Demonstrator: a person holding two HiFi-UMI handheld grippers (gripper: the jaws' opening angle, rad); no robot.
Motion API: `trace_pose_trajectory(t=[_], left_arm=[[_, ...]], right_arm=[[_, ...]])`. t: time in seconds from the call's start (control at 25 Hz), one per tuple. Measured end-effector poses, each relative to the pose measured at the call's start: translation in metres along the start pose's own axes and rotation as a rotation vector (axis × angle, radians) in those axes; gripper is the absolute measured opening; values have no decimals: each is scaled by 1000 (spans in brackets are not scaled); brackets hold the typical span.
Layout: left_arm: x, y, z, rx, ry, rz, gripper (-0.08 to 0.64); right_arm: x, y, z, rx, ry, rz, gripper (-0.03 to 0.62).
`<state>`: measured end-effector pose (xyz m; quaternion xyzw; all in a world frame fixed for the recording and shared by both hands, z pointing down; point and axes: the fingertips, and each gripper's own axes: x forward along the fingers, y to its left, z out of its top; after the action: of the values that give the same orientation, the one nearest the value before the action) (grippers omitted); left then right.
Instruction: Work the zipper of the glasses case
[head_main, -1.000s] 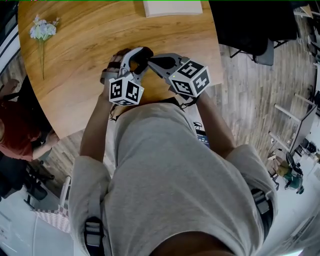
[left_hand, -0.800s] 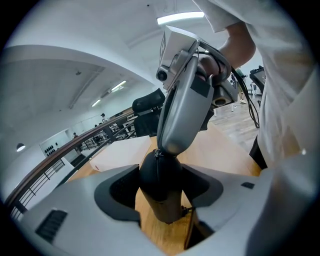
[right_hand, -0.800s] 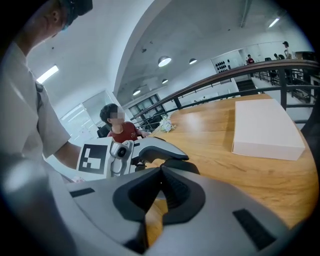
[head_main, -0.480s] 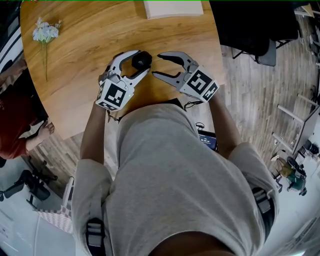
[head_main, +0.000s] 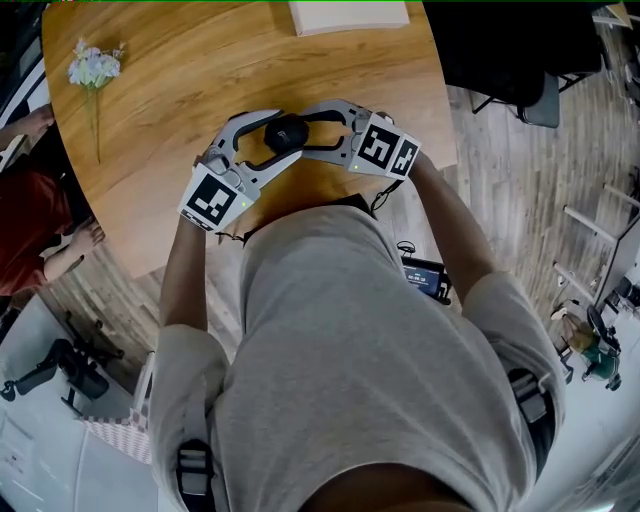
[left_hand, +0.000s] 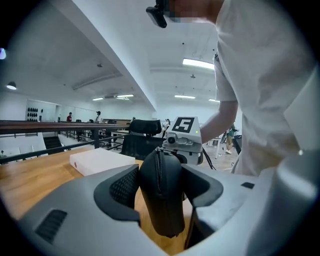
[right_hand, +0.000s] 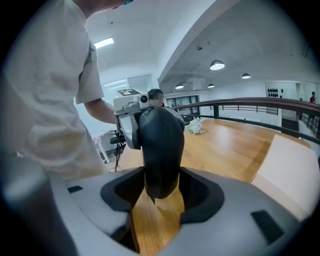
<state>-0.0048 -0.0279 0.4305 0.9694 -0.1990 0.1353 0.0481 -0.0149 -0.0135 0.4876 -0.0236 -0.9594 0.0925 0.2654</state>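
Observation:
A black zippered glasses case (head_main: 288, 130) hangs just above the round wooden table (head_main: 170, 80). My left gripper (head_main: 284, 131) is shut on it, and in the left gripper view its pads press both sides of the case (left_hand: 160, 195), with the zipper (left_hand: 158, 170) running up the near edge. My right gripper (head_main: 306, 132) faces it from the right. Its jaws are opening, and the case's other end (right_hand: 160, 145) sits between them, nearly filling the gap. Each gripper's camera sees the other gripper beyond the case: the right gripper's marker cube (left_hand: 184, 137) and the left gripper's body (right_hand: 131, 117).
A white flat box (head_main: 347, 15) lies at the table's far edge. A small bunch of pale flowers (head_main: 92, 65) lies at the far left. A person in red (head_main: 30, 240) sits left of the table. A black chair (head_main: 520, 60) stands to the right.
The right gripper was closed beside the case, then opened and drew off to the right. It has now come back with its jaws around the case's end. The left gripper kept its hold.

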Motion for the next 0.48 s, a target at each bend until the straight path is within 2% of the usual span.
trace_pose_trajectory(t=[0.12,0.24,0.32,0.48], left_arm=[[-3,2,-6,-7,15,18,265],[-6,6,-16,-11,42,58,265],[-7,13,-23,-19,57,115,265],[-14,30,-48,-51,119,261,265]], right_arm=[[2,1,0,-14,4,-19,225],[2,-5,-2,-92,84,-98,221],[-2,-16,-8,-154,188,-188,221],[-16,-48,-29,-325,497,-415,219]])
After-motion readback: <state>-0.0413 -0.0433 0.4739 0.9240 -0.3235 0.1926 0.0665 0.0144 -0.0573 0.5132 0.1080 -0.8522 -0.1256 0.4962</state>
